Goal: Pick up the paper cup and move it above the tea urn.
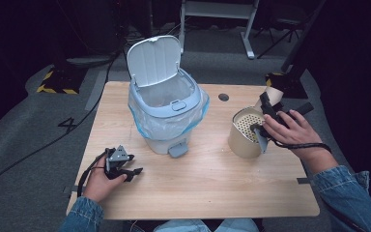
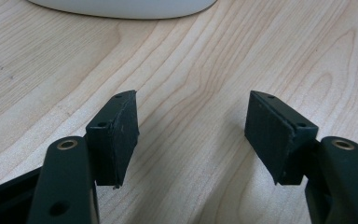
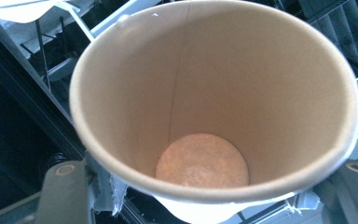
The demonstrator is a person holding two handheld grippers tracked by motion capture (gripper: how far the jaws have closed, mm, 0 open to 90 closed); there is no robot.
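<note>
The right hand-held gripper (image 1: 265, 126) is seen at the right of the worktop (image 1: 212, 188), clamped on a brown paper cup (image 3: 214, 107); in the right gripper view the cup is looked into from its open mouth, its bottom bare and its wall squeezed between the two jaws; in the high view a light tube of the same colour (image 1: 269, 96) juts out past the gripper, and it cannot be told for certain whether that is the cup. Just beside it stands a tan perforated canister (image 1: 245, 133). The left hand-held gripper (image 1: 125, 169) is rested low at the left of the worktop, its jaws wide apart with nothing between them. A pale blue pedal bin (image 1: 169, 111), lid raised and lined with a clear bag, stands at the middle. The thin cup wall could be crushed or slipped if the grip is tightened or tilted; the canister could be knocked over by the moving hand; the bin mouth could be missed.
</note>
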